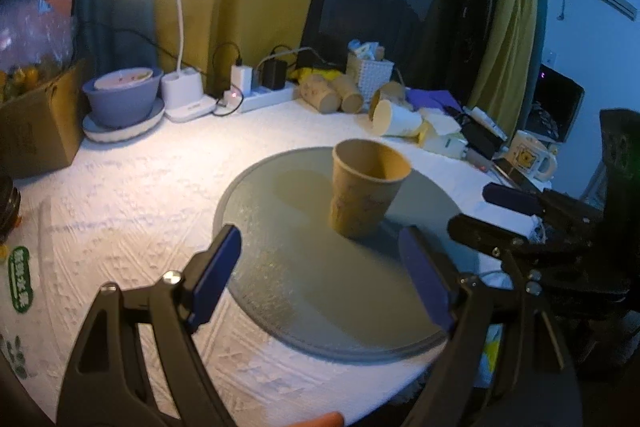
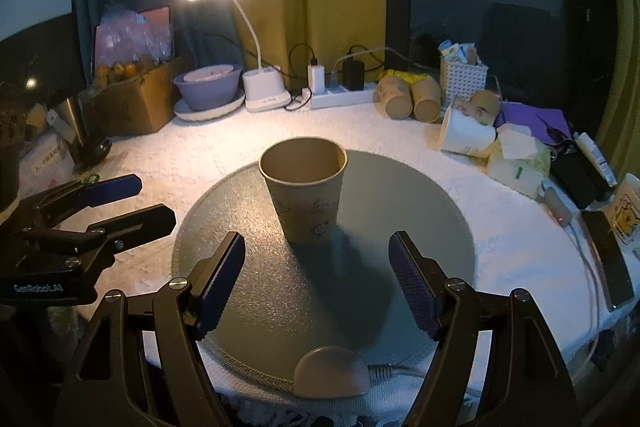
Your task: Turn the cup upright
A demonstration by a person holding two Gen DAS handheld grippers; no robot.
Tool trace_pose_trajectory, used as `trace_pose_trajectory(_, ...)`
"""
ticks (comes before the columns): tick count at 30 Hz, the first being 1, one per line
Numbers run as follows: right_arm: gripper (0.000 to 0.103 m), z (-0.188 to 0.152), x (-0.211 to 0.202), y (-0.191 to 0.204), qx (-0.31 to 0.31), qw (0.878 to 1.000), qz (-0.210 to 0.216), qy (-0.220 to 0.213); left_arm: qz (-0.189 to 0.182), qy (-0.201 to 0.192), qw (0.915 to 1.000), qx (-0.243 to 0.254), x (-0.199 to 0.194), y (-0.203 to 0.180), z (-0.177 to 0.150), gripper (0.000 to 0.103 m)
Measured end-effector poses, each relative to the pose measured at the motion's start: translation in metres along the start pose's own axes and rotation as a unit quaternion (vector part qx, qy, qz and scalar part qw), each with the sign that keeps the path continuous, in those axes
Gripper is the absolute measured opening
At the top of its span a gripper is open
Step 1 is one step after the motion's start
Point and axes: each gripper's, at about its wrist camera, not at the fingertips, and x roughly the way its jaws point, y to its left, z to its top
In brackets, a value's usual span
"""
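A brown paper cup [image 1: 366,187] stands upright, mouth up, on a round grey mat [image 1: 280,275]. It also shows in the right wrist view [image 2: 306,193], on the same mat [image 2: 280,307]. My left gripper [image 1: 322,279] is open and empty, a little short of the cup. My right gripper [image 2: 318,281] is open and empty, just in front of the cup. Each gripper shows in the other's view: the right one [image 1: 494,215] at the mat's right edge, the left one [image 2: 136,203] at its left edge.
A lit desk lamp [image 2: 262,89], a power strip [image 2: 340,95], a bowl on a plate [image 2: 208,93], a cardboard box [image 2: 132,103], several lying paper cups [image 2: 408,99], a white basket [image 2: 464,77], tissue packs, a phone and a mug stand around the white table's back and right.
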Motion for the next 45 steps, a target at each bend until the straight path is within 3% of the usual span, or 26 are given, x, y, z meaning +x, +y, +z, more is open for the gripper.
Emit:
trace_pose_trajectory(10, 0.077, 0.009, -0.045, -0.007, 0.020, 0.999, -0.010, -0.045, -0.009, -0.042, 0.9985, 0.032, -0.029, -0.023, 0.015, 0.083)
trace_pose_trajectory(12, 0.077, 0.010, -0.053, -0.008, 0.020, 0.998, -0.014, -0.053, -0.009, -0.054, 0.9977, 0.041, -0.036, -0.028, 0.018, 0.097)
trace_pose_trajectory(13, 0.077, 0.010, -0.056, -0.008, 0.020, 0.998, -0.016, -0.056, -0.010, -0.061, 0.9972, 0.043, -0.040, -0.030, 0.019, 0.098)
trace_pose_trajectory(34, 0.077, 0.026, -0.126, 0.006, 0.002, 0.991, -0.049, -0.124, -0.008, -0.172, 0.9834, 0.056, -0.103, -0.041, 0.040, 0.099)
trace_pose_trajectory(45, 0.077, 0.027, -0.131, 0.007, -0.002, 0.991, -0.047, -0.125, -0.014, -0.184, 0.9812, 0.057, -0.111, -0.043, 0.037, 0.099)
